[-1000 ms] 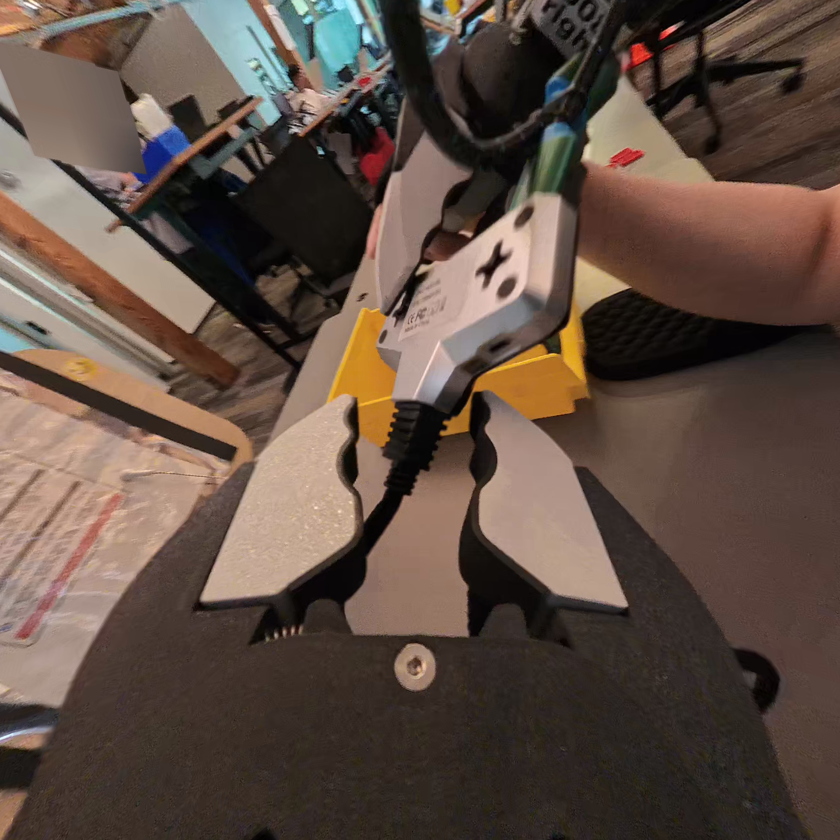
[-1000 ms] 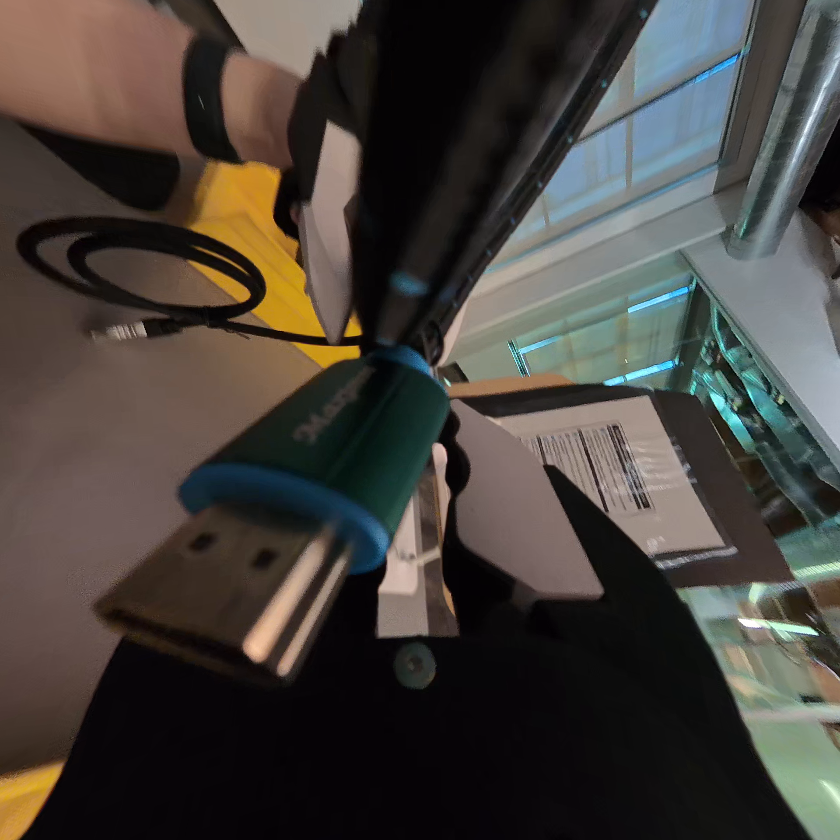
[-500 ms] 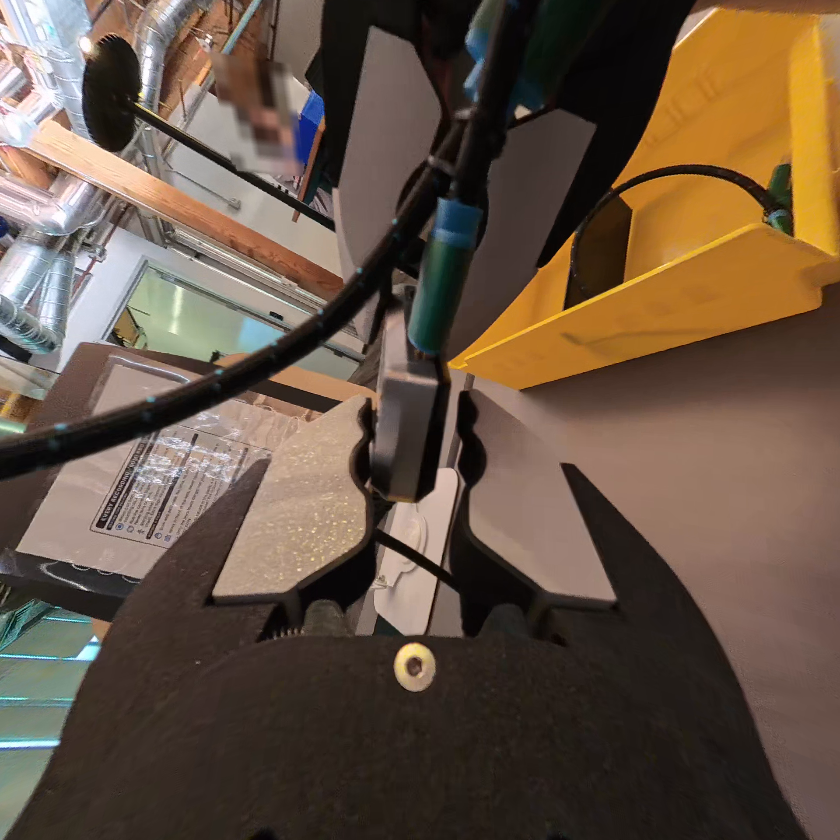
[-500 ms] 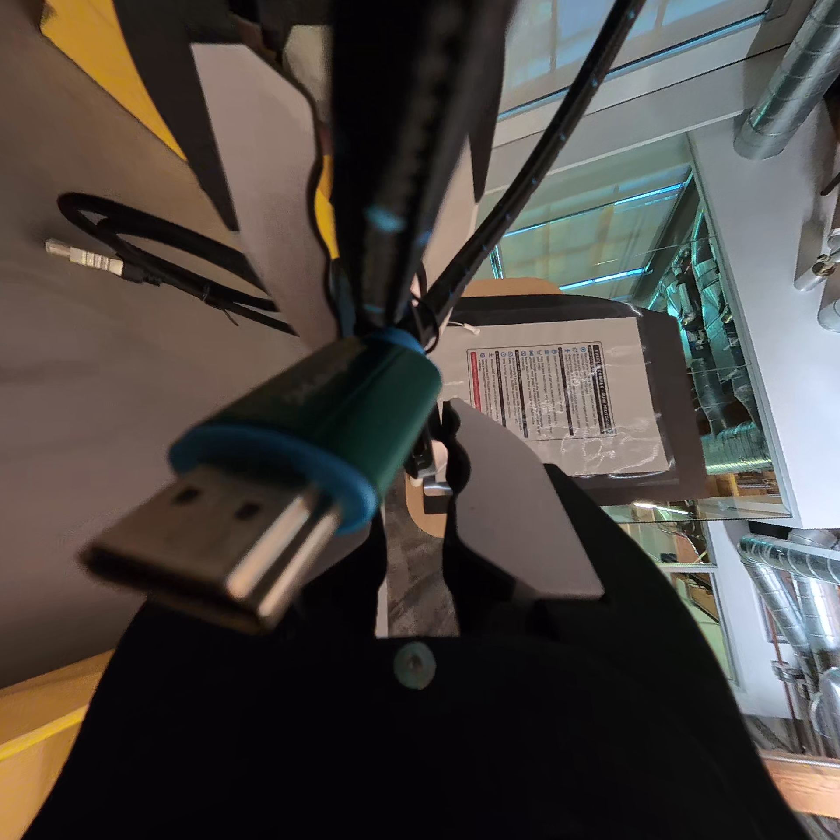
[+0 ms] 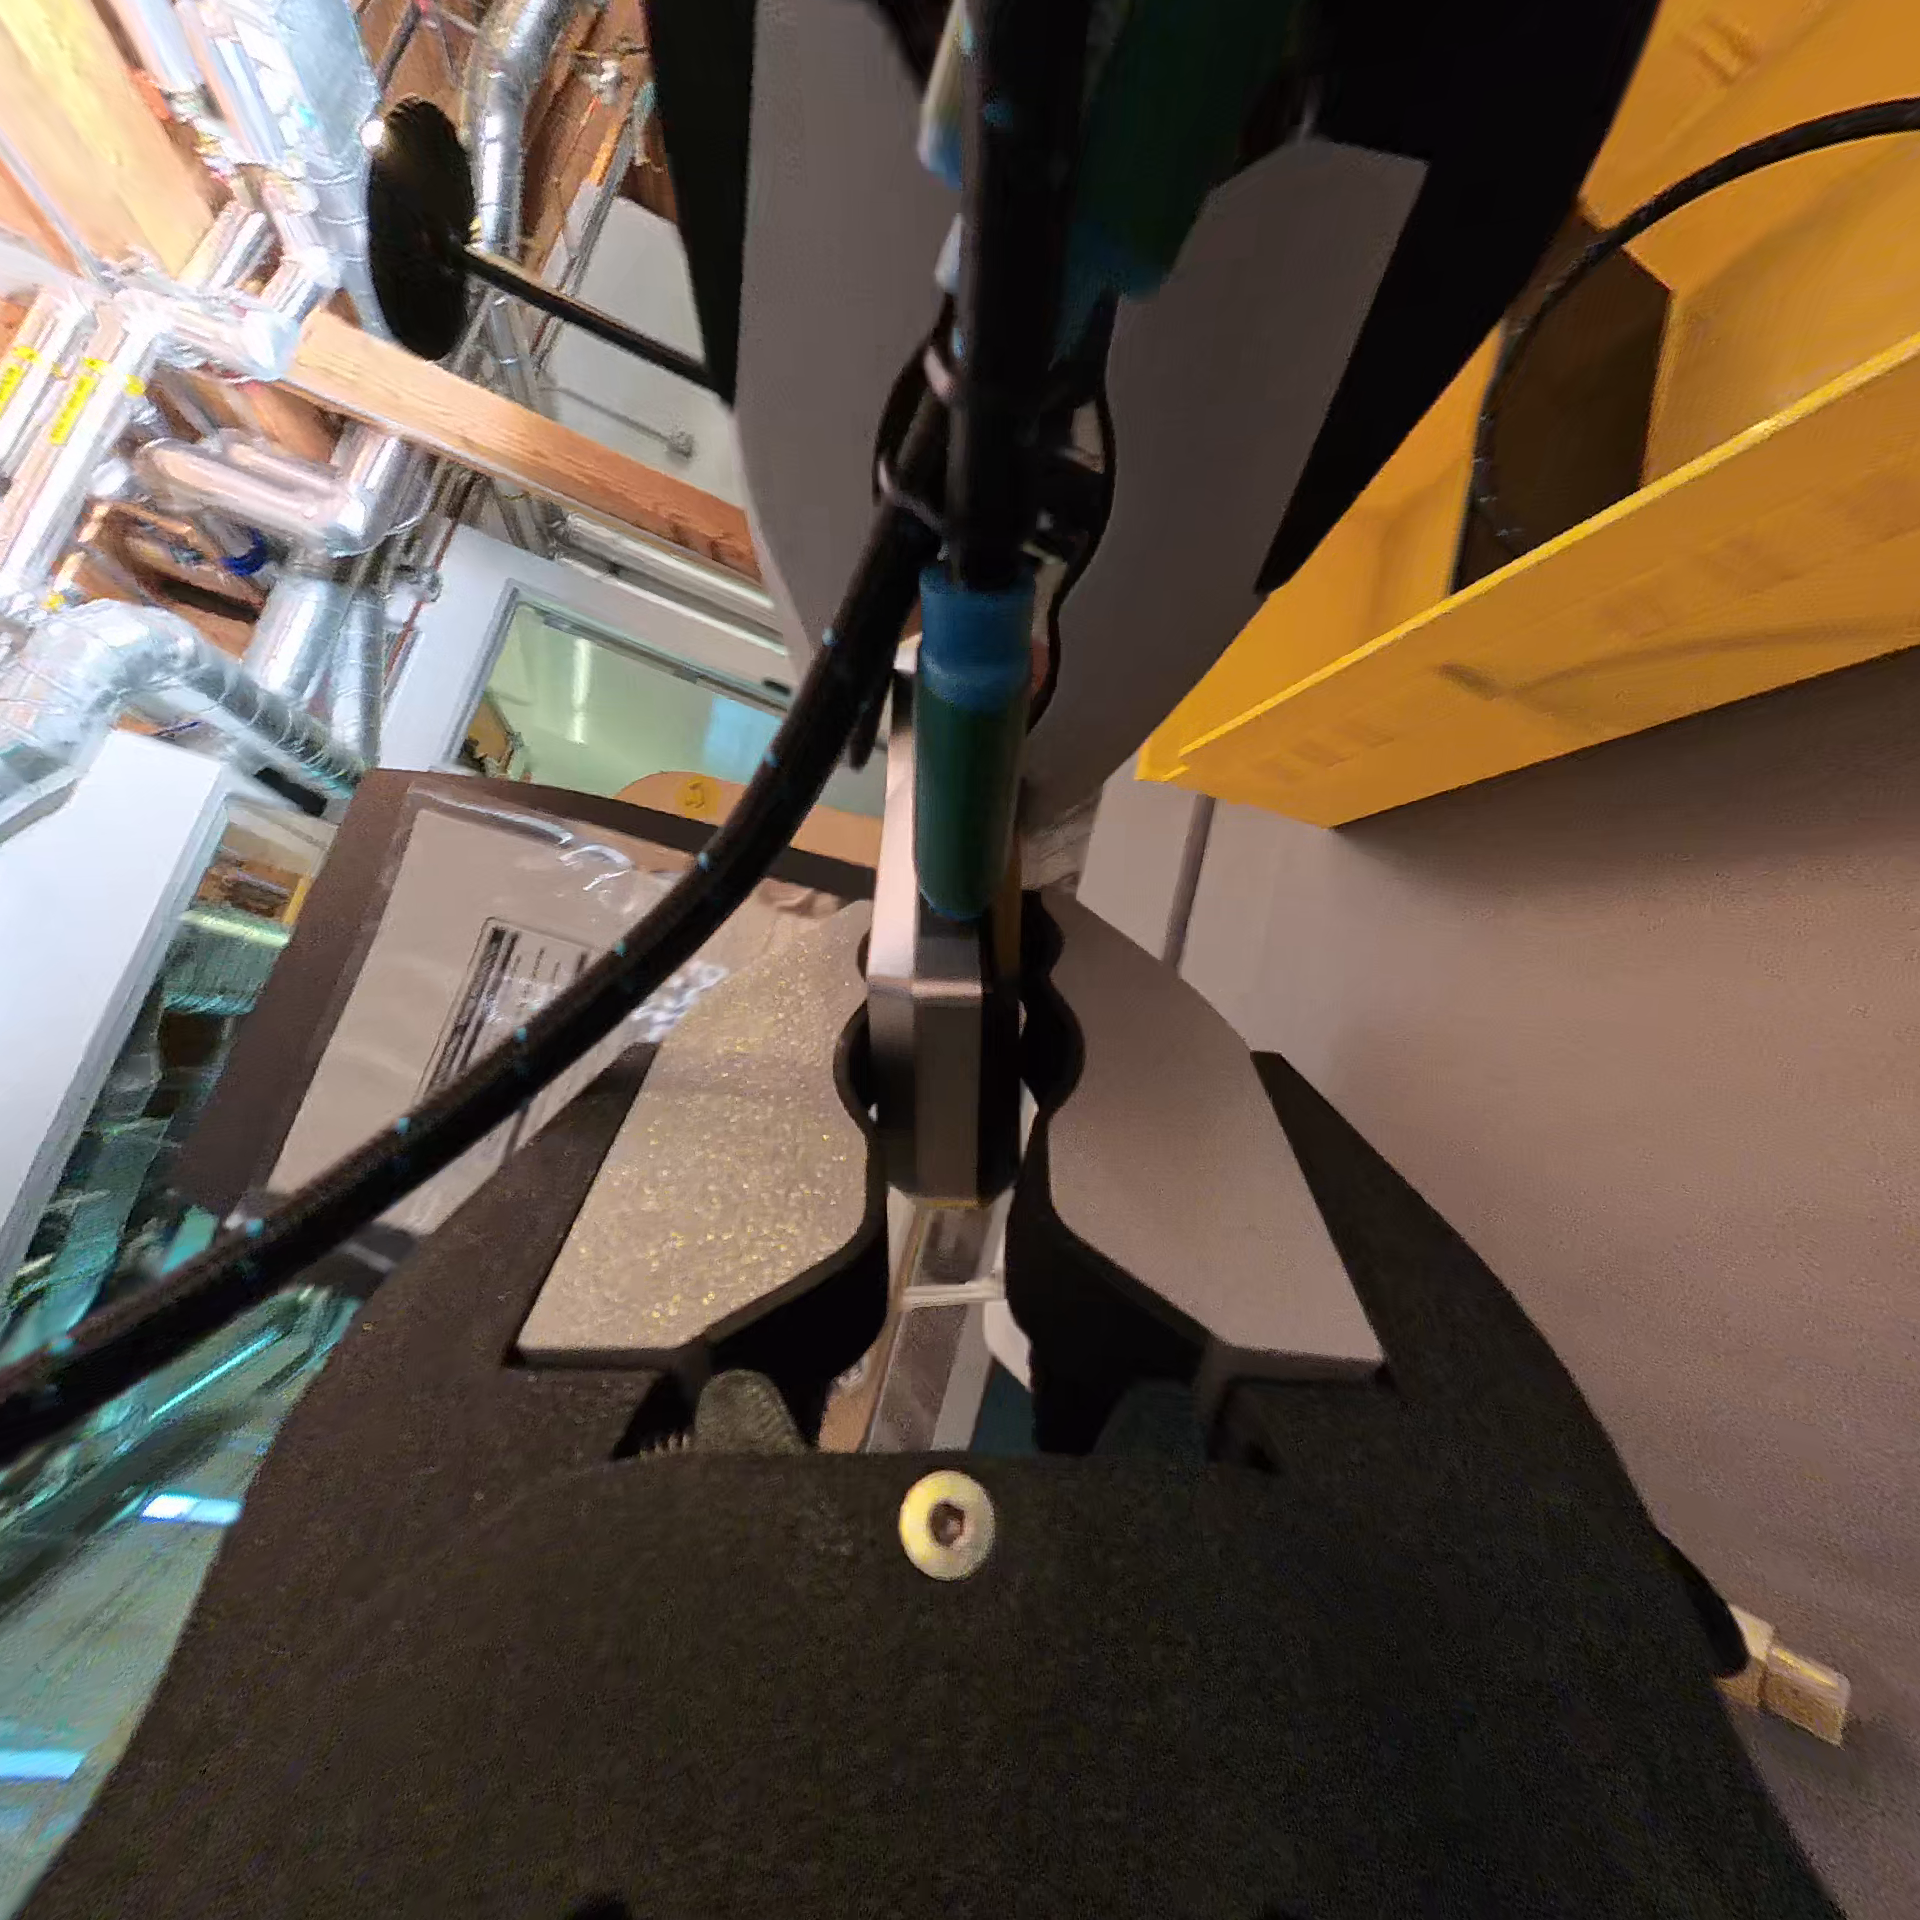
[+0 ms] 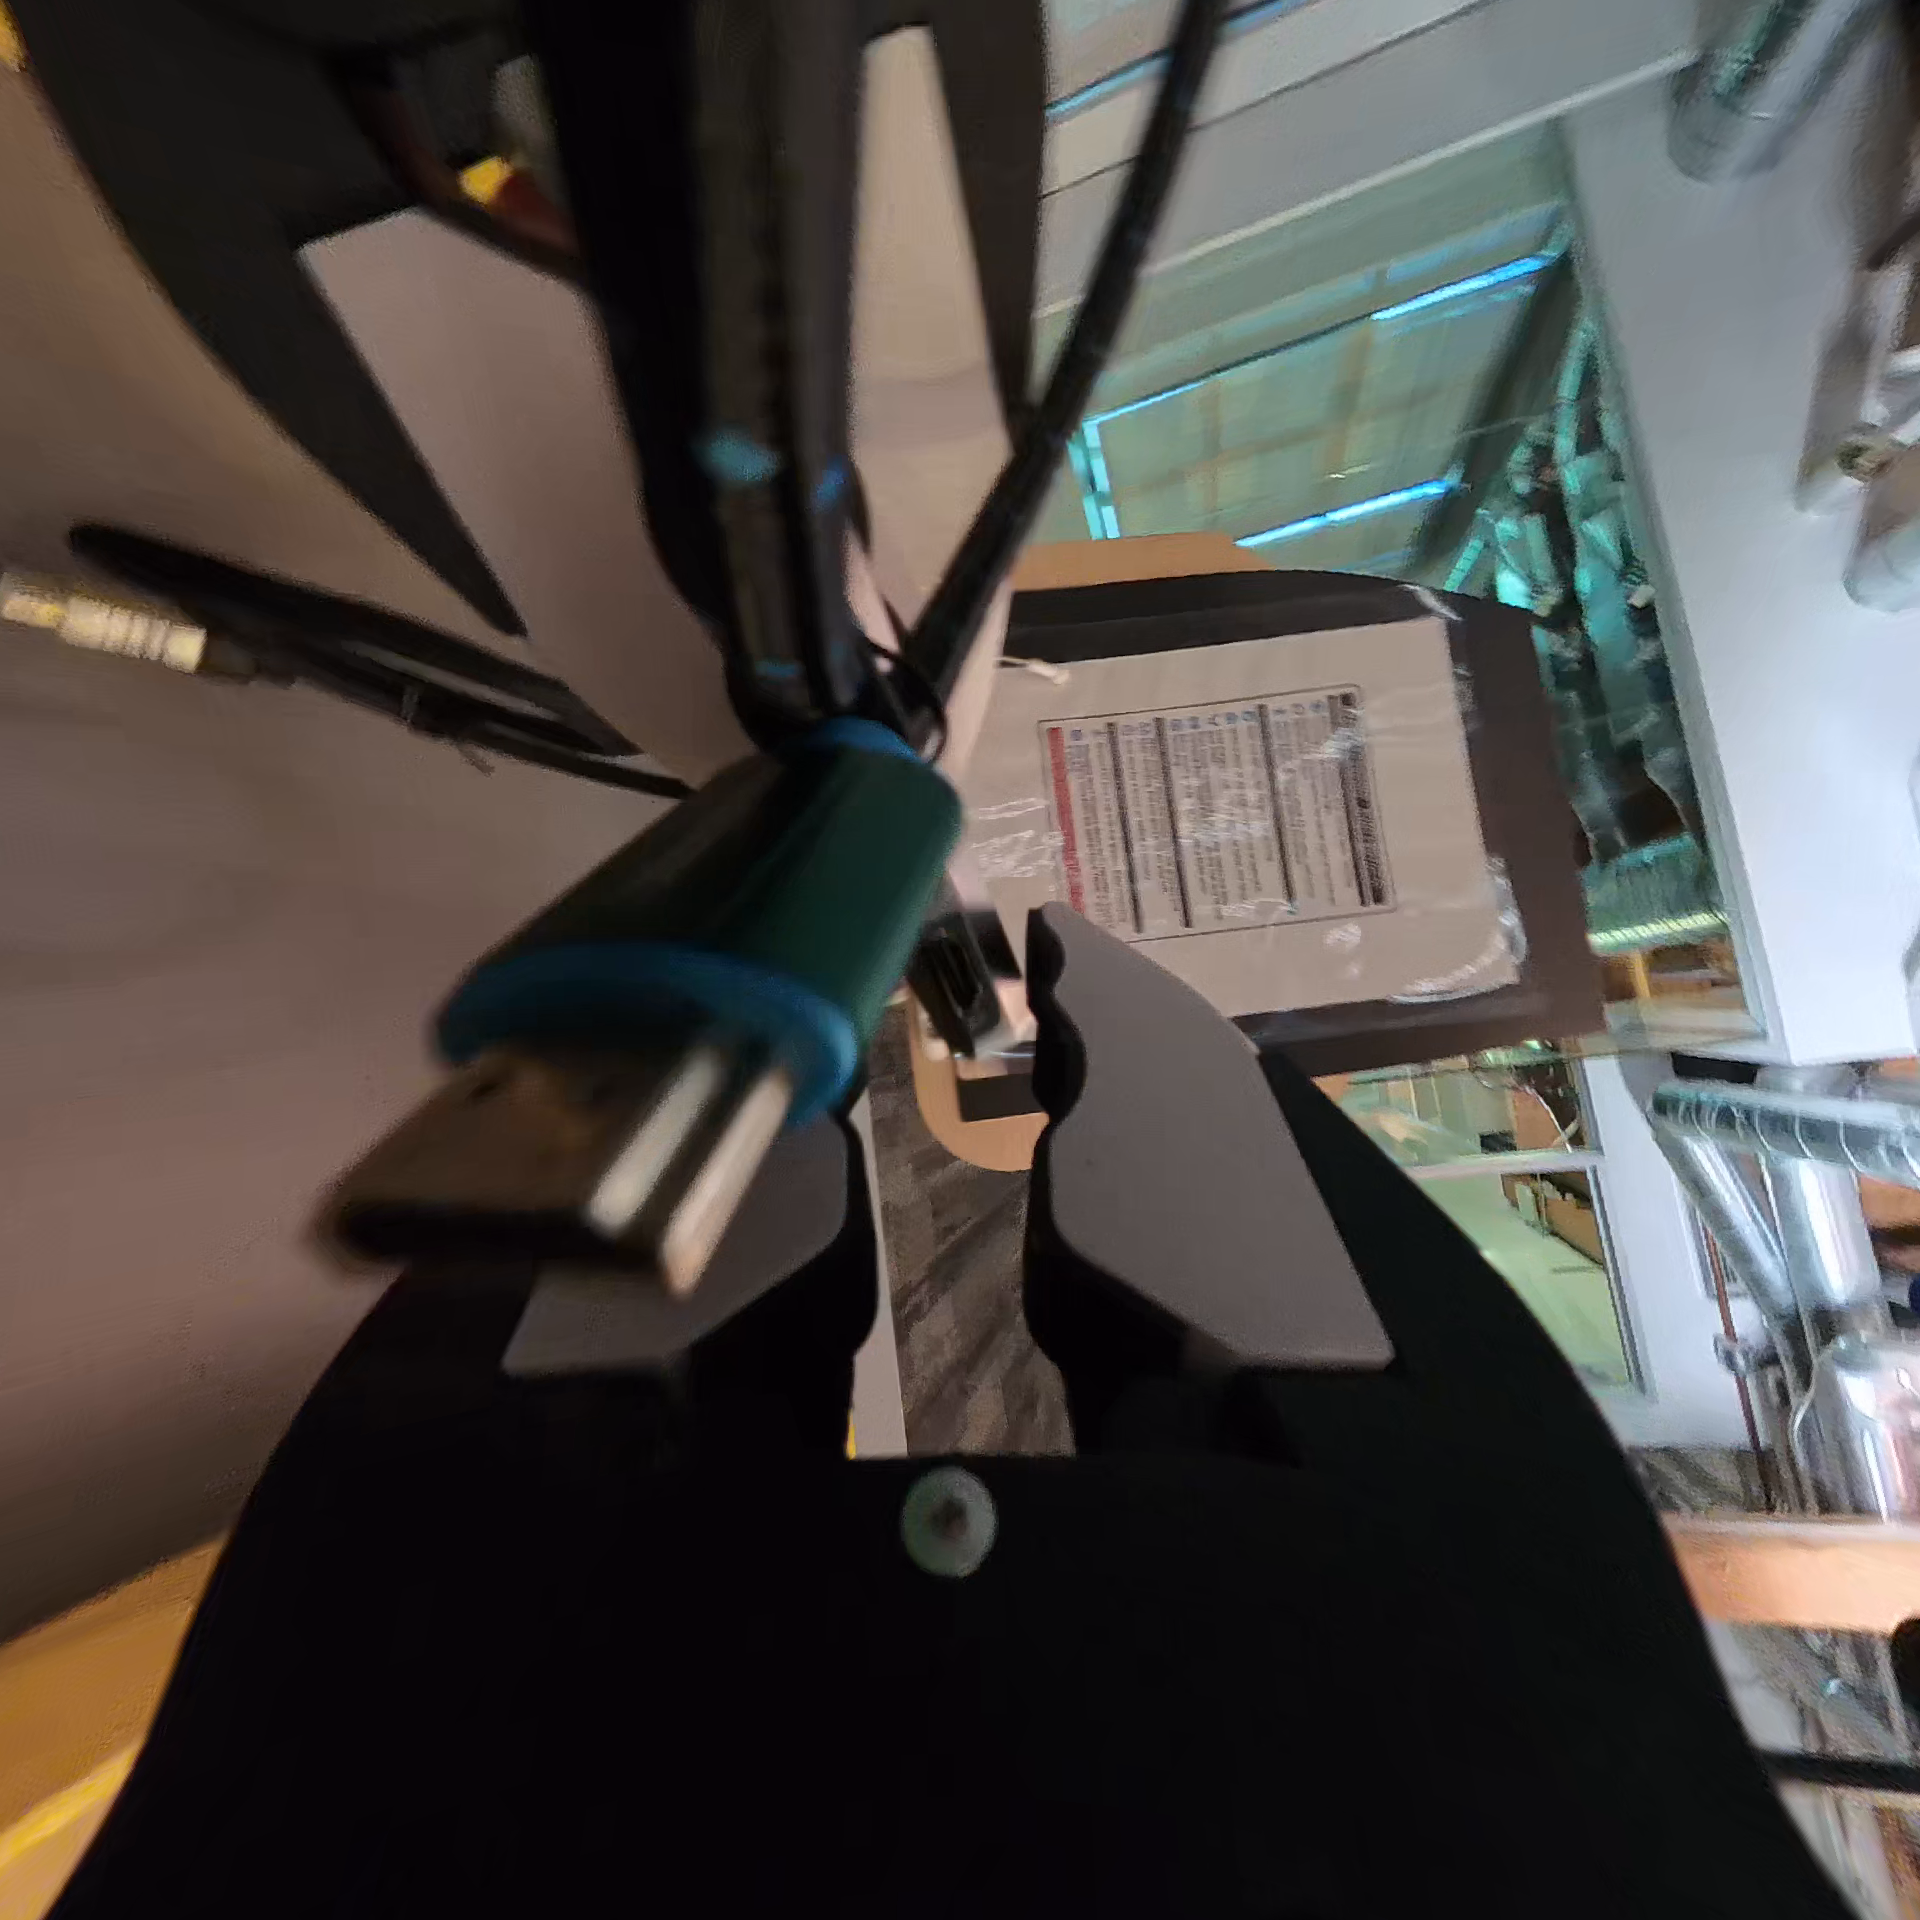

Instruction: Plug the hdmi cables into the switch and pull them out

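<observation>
Clamping the grey switch (image 5: 940,1049) edge-on, the left fingers (image 5: 727,1122) grip a light, rigid, slick body, a green plug (image 5: 961,790) seated above. Right fingers (image 6: 1132,1132) look nearly closed; their hold is unclear. Only the right view shows a loose plug (image 6: 665,997), best taken by its shell.
</observation>
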Available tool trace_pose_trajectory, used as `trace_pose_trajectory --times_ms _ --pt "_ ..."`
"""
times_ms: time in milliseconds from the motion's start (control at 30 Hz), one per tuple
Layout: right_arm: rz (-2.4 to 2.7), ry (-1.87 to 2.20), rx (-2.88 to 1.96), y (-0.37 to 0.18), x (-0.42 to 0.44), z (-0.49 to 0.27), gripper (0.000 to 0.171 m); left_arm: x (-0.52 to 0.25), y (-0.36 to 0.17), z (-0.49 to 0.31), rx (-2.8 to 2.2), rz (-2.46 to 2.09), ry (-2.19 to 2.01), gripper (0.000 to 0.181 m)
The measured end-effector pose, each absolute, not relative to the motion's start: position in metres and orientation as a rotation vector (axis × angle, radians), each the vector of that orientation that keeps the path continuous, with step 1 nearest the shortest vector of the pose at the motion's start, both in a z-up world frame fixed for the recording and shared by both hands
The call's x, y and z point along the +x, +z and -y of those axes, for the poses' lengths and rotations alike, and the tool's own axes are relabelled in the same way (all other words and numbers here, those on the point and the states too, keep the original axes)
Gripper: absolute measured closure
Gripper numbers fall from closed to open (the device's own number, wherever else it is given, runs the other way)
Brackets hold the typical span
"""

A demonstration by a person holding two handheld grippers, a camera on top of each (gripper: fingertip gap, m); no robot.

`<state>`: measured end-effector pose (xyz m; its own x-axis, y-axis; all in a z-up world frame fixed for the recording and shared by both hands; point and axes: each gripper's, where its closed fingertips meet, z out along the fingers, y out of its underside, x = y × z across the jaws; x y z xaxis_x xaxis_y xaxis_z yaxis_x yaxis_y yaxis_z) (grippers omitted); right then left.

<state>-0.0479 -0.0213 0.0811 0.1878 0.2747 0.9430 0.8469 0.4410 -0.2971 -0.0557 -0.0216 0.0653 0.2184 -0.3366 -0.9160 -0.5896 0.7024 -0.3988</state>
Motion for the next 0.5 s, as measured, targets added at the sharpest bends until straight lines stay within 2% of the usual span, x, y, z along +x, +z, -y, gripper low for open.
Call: trace_pose_trajectory --times_ms 33,133,267,400,500 --pt "1.304 -0.527 -1.086 0.091 -0.046 0.021 0.14 -0.061 0.07 0.015 -0.852 -1.348 0.251 0.16" --pt "1.212 -0.35 -1.184 0.104 -0.037 0.029 0.133 -0.08 0.084 -0.003 -0.87 -1.238 0.351 0.16" --pt "1.14 0.131 -1.313 0.108 -0.059 0.047 0.125 -0.1 0.101 -0.013 -0.887 -1.126 0.371 0.16" --pt "1.026 0.393 -1.249 0.12 -0.102 0.056 0.133 -0.111 0.106 -0.021 -0.915 -1.076 0.399 0.16" --pt "0.901 0.389 -1.245 0.124 -0.11 0.048 0.135 -0.11 0.103 -0.023 -0.918 -1.081 0.425 0.16"
